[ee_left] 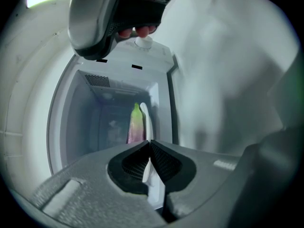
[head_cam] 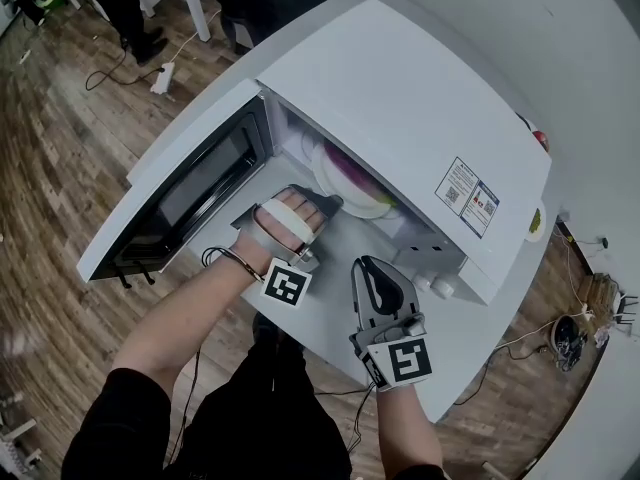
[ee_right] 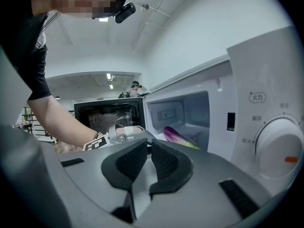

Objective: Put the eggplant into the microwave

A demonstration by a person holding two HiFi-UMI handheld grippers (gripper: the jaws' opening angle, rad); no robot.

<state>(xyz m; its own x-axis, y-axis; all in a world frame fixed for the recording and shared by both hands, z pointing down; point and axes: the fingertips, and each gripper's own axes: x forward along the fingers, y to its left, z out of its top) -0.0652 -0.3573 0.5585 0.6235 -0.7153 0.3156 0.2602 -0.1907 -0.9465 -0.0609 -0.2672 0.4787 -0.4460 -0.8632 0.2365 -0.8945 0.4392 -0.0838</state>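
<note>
Head view steeply down over the microwave point(head_cam: 400, 98); both gripper views close, near-level, toward its open cavity point(ee_right: 185, 110).

In the head view, the left tool's point(head_cam: 322, 205) jaws lay hidden under the left hand point(head_cam: 285, 223) and the tool's own body, inside the microwave's point(head_cam: 400, 98) mouth. The plate point(head_cam: 352, 186) just ahead of them was half covered by the microwave's top, and what lay on it was only a purple smear. Seen along the left tool, the eggplant's point(ee_left: 136, 125) near end sat behind the jaws. The right tool's point(ee_right: 148, 148) body hid most of the plate, and the dial point(ee_right: 279, 147) to its right was cut by the picture's edge. The sticker's point(head_cam: 468, 196) print was too small to read.
</note>
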